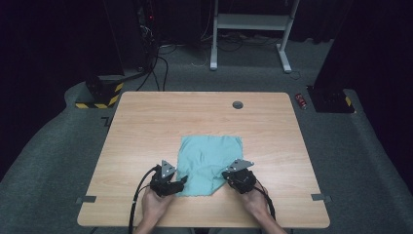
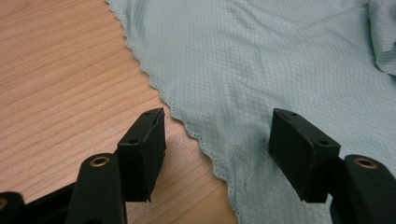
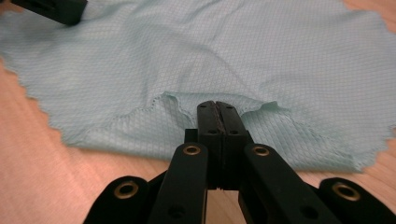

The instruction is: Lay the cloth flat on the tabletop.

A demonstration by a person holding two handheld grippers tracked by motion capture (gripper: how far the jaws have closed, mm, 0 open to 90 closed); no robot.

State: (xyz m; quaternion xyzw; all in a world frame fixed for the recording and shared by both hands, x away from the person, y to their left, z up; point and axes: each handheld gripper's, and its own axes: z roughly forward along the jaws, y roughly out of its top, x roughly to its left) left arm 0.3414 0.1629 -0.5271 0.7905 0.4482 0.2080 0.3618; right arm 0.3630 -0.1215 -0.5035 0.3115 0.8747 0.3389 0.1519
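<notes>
Cloth (image 1: 210,163): thin teal microfibre, light and limp, lying near the table's (image 1: 146,126) front edge. Left claw (image 2: 217,149) spread astride the scalloped hem; right claw (image 3: 217,114) pressed together, pinching a raised fold. Best gripped at hem or corners.
</notes>
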